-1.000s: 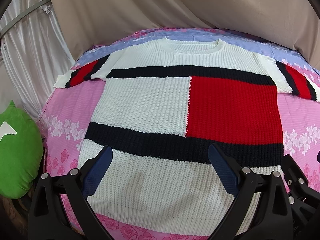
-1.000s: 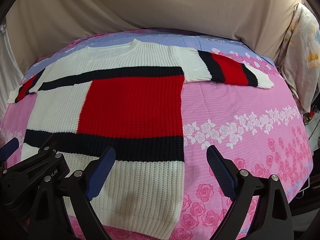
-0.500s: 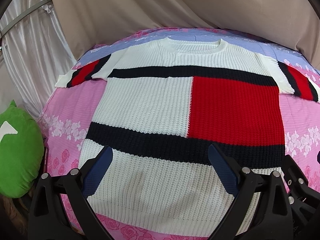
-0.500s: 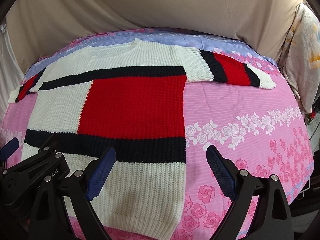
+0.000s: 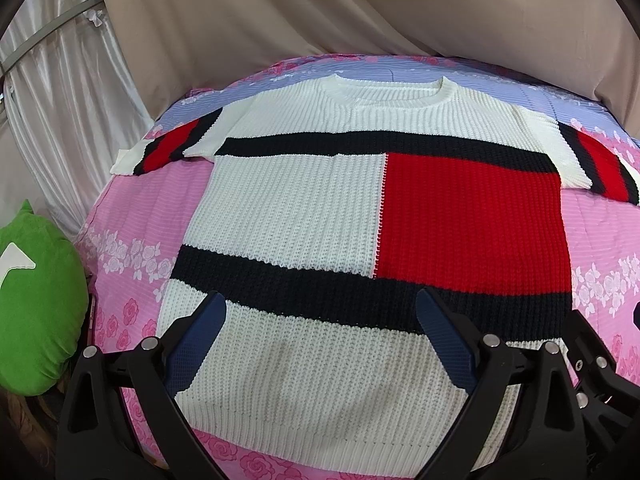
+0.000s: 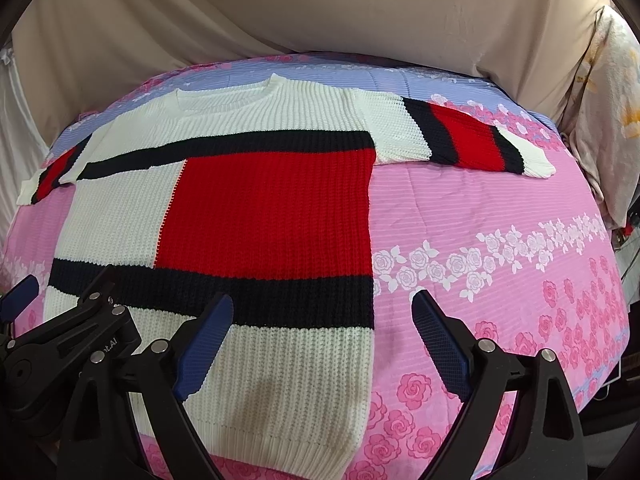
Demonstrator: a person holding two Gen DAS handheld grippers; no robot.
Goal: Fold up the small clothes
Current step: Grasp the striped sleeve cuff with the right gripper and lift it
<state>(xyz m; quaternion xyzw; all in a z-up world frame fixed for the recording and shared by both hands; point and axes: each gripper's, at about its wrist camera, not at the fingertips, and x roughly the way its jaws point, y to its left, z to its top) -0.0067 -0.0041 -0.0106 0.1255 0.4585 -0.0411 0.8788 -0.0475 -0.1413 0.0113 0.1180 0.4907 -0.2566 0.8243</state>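
A knit sweater (image 5: pixel 296 212) in white, red and navy blocks lies flat and face up on the bed, neck away from me, both sleeves spread out sideways. It also shows in the right wrist view (image 6: pixel 264 216). My left gripper (image 5: pixel 322 320) is open and empty, above the sweater's lower white band near the hem. My right gripper (image 6: pixel 322 320) is open and empty, above the sweater's lower right corner. The left gripper's body (image 6: pixel 60 344) shows at the lower left of the right wrist view.
The bed has a pink floral cover (image 6: pixel 500 264) with a lilac band at the far end. A beige cloth (image 5: pixel 360 12) hangs behind. A green plush pillow (image 5: pixel 36 312) sits at the bed's left edge. A floral pillow (image 6: pixel 608 120) stands at the right.
Both views show the sweater shifted slightly down and nearer, so both grippers have edged forward a little. Both stay open; the sweater has not moved.
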